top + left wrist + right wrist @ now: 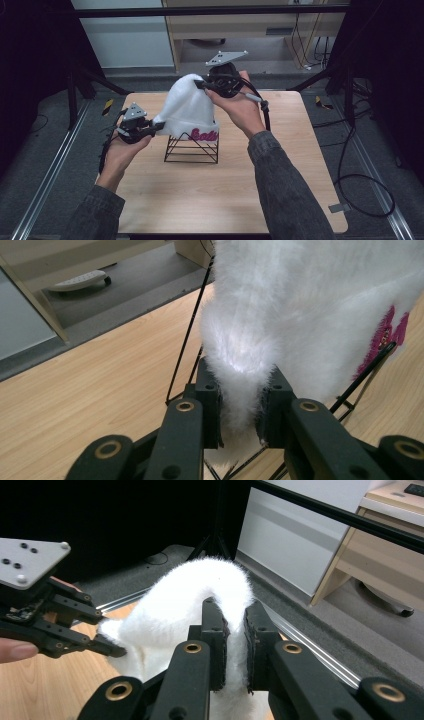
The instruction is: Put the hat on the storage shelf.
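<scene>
While the white fuzzy hat [187,107] sits draped over a black wire stand [192,147] mid-bench [280,200], the left tool [157,126], held low with palm up, pinches the hat's lower left edge; the right tool [200,84], raised at the far side with wrist bent inward, pinches its crown
</scene>
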